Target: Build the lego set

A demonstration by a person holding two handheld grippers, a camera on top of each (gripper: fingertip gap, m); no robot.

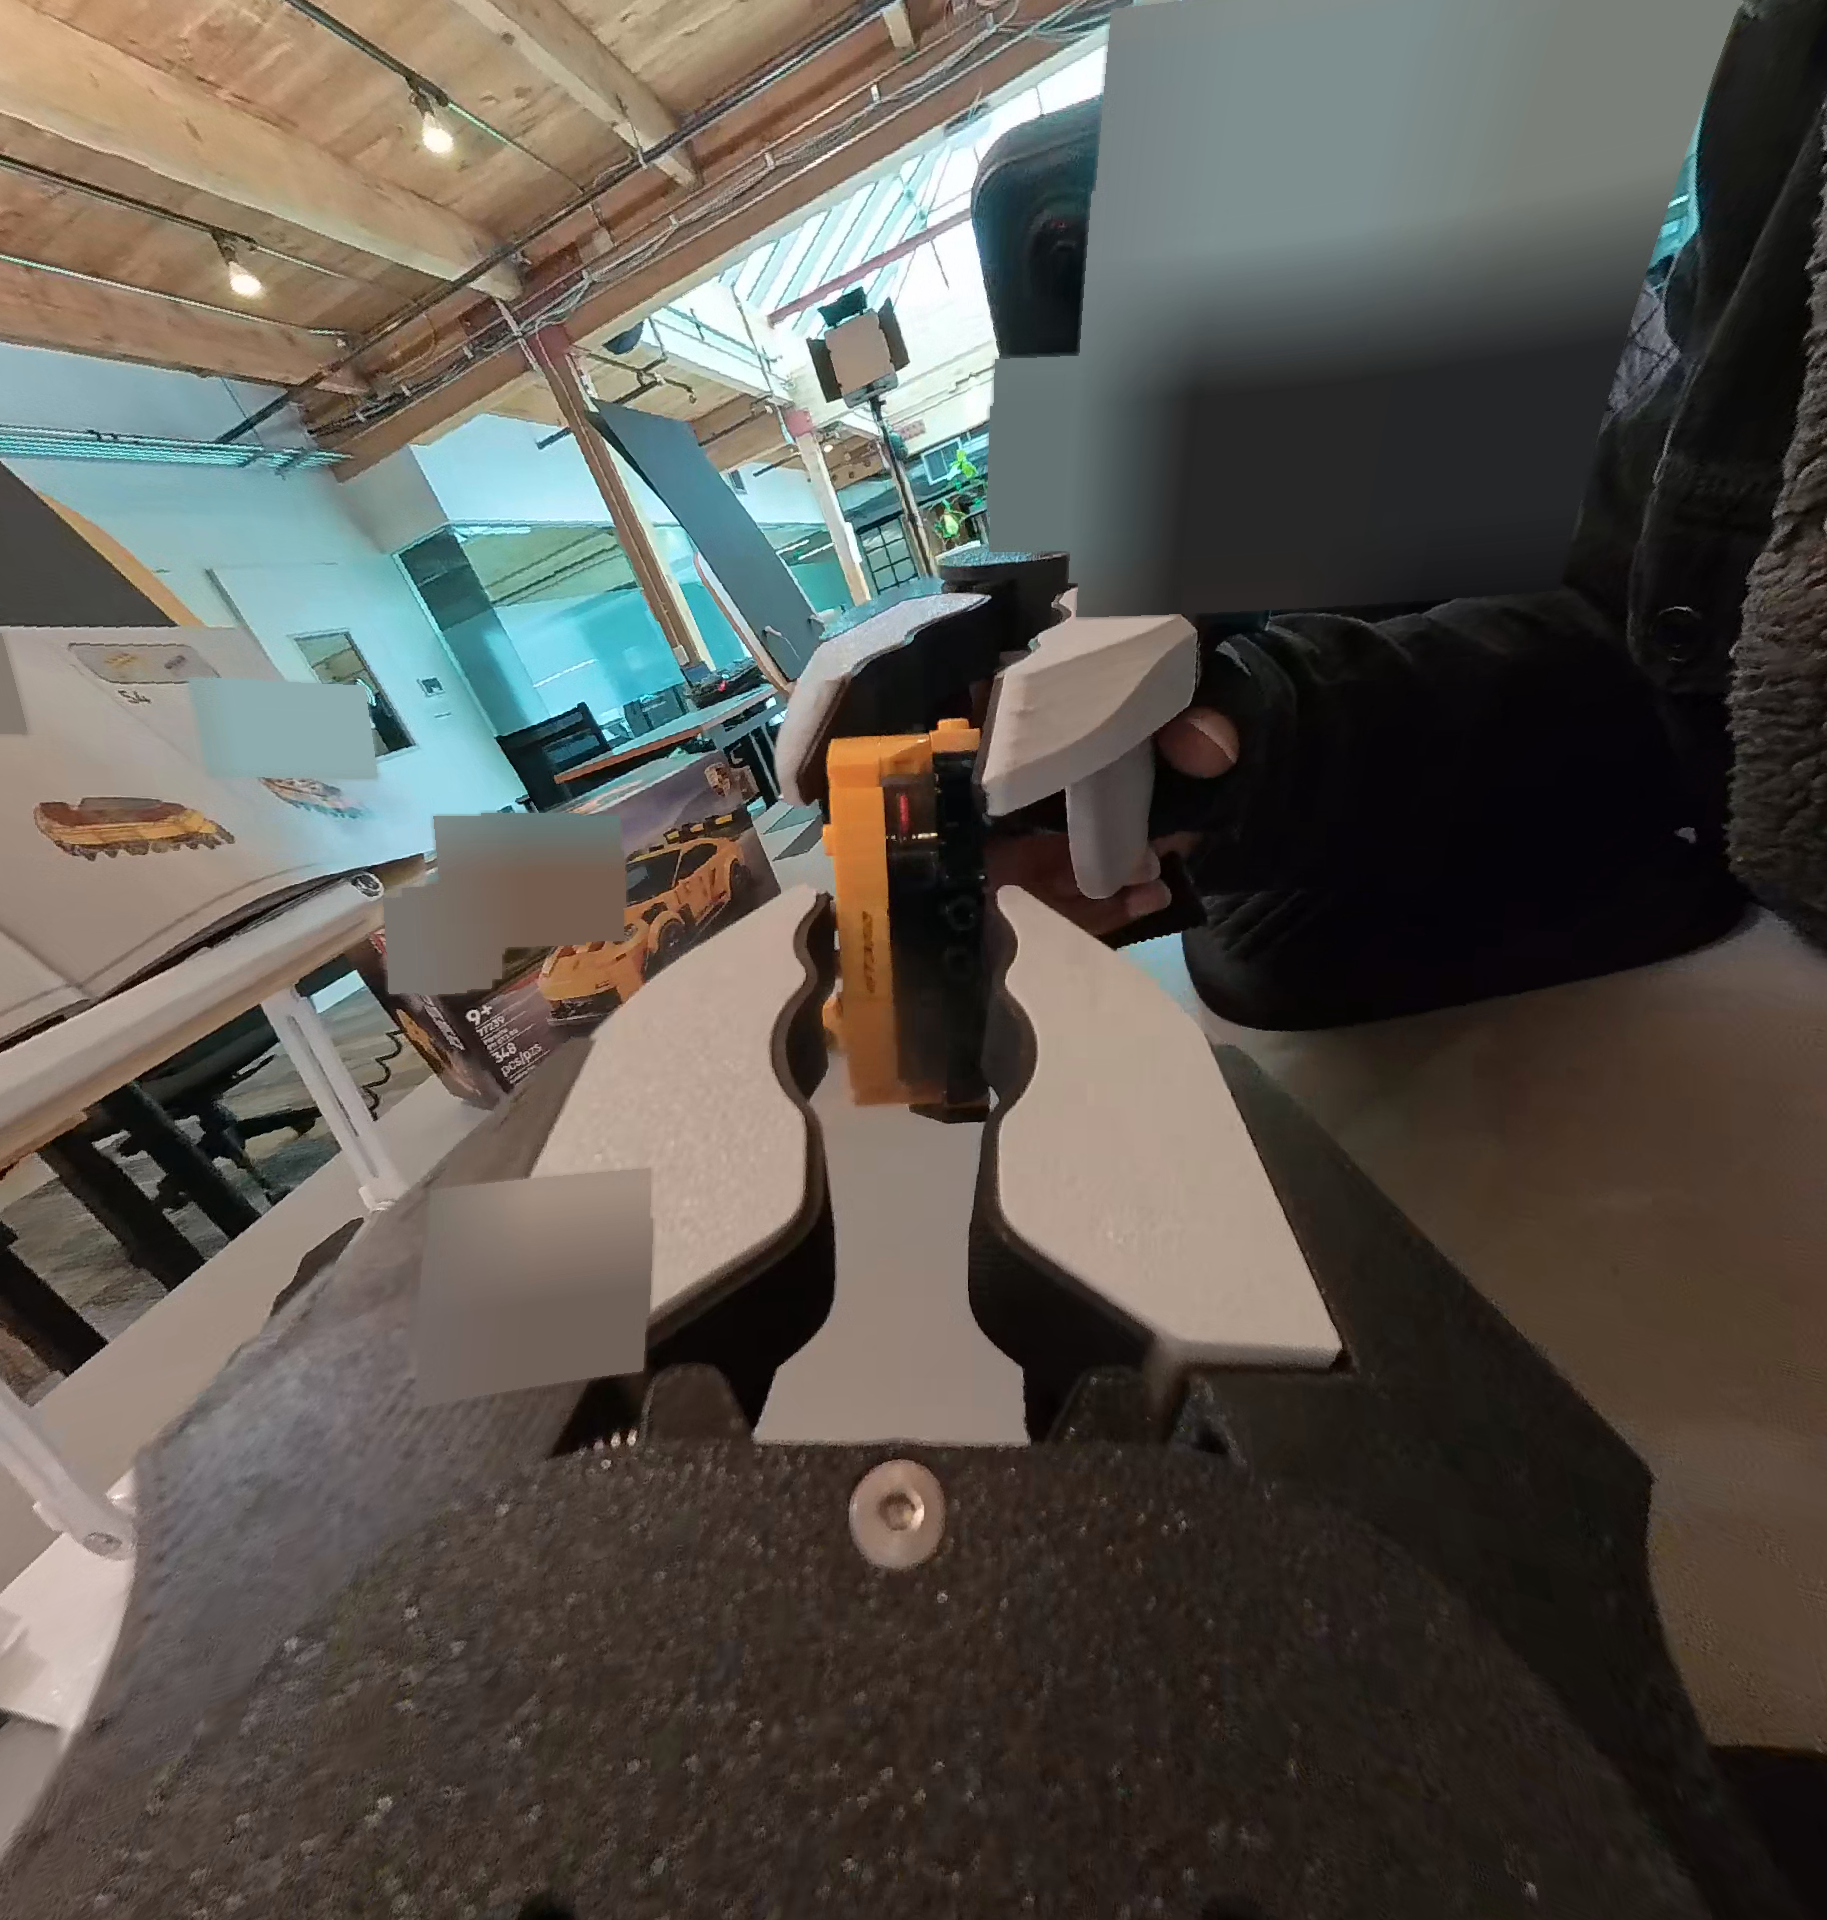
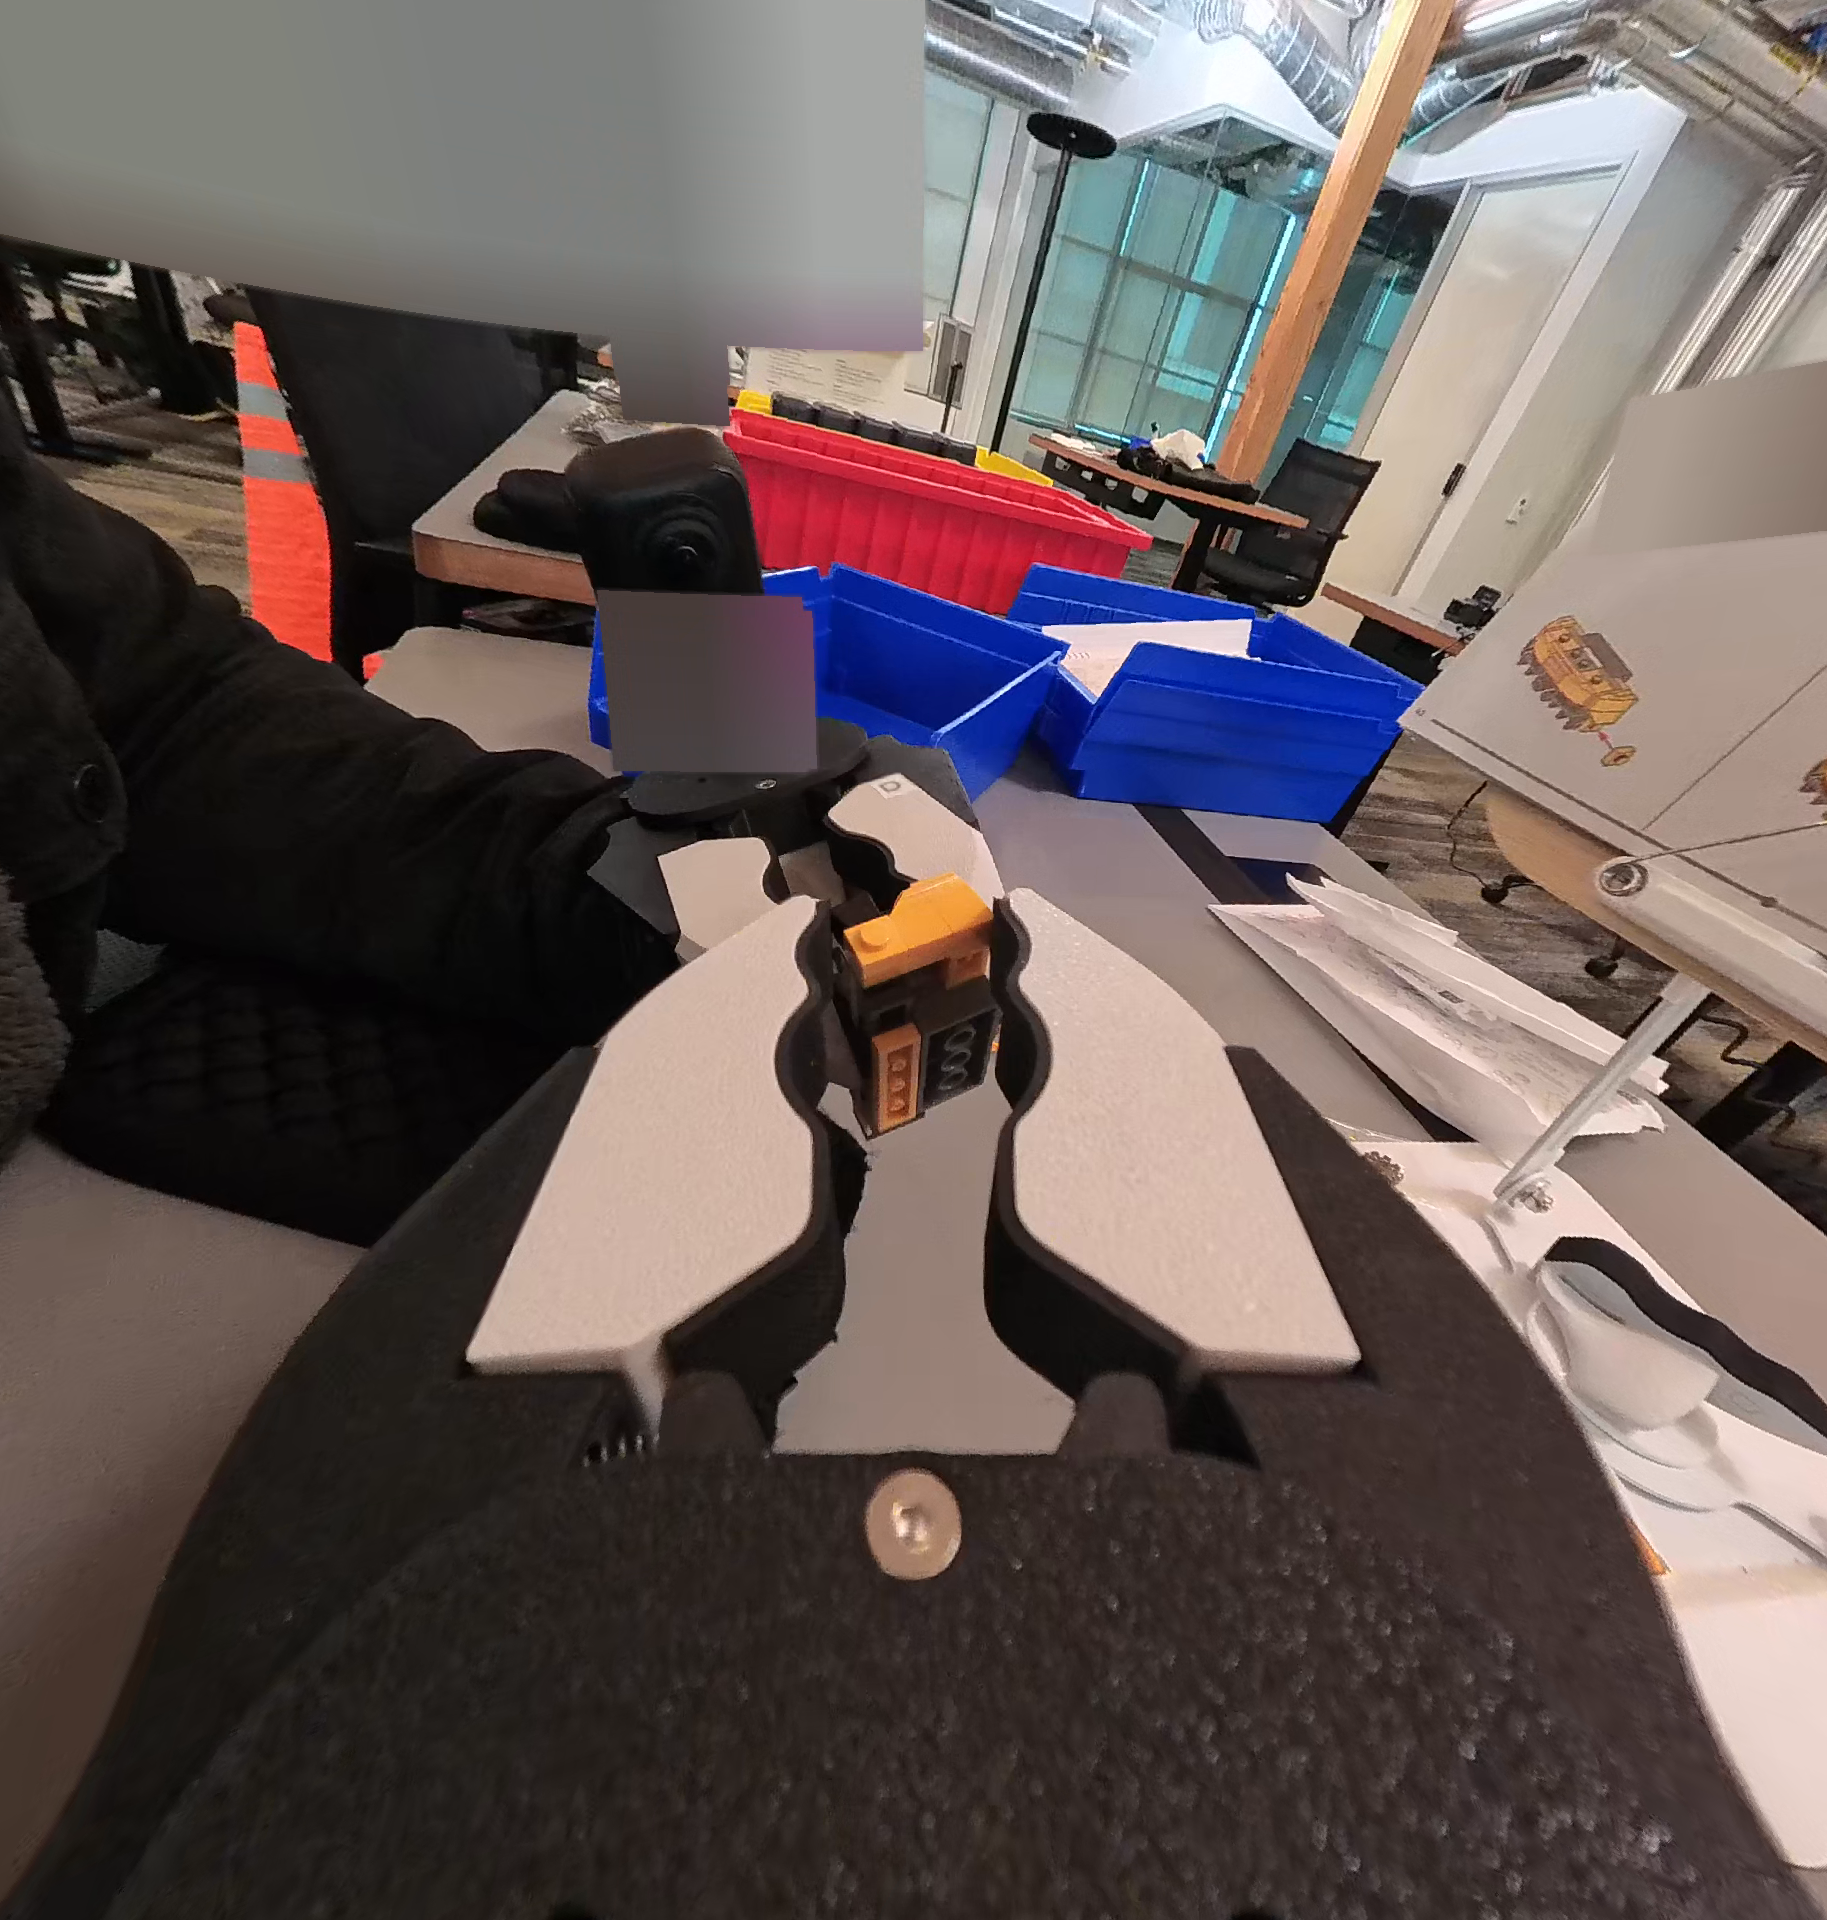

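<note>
A yellow and black lego assembly (image 1: 888, 935) is held in the air between both grippers, which face each other. My left gripper (image 1: 914, 914) is shut on its near end. In the left wrist view the right gripper (image 1: 888, 727) grips the far end of the assembly. In the right wrist view my right gripper (image 2: 909, 914) is shut on the same assembly (image 2: 919, 997), whose stud-holed underside faces the camera. The left gripper (image 2: 847, 862) shows just behind it, partly hidden.
An open instruction booklet (image 1: 161, 831) rests on a white stand (image 2: 1667, 707). The lego box (image 1: 628, 935) stands on the grey table (image 2: 1096, 852). Blue bins (image 2: 1200, 707), a red bin (image 2: 919, 509) and loose papers (image 2: 1408, 997) lie beyond. A person's dark sleeve (image 2: 317, 831) is at left. Only a small space, under 4 cm, lies between the two pairs of fingers.
</note>
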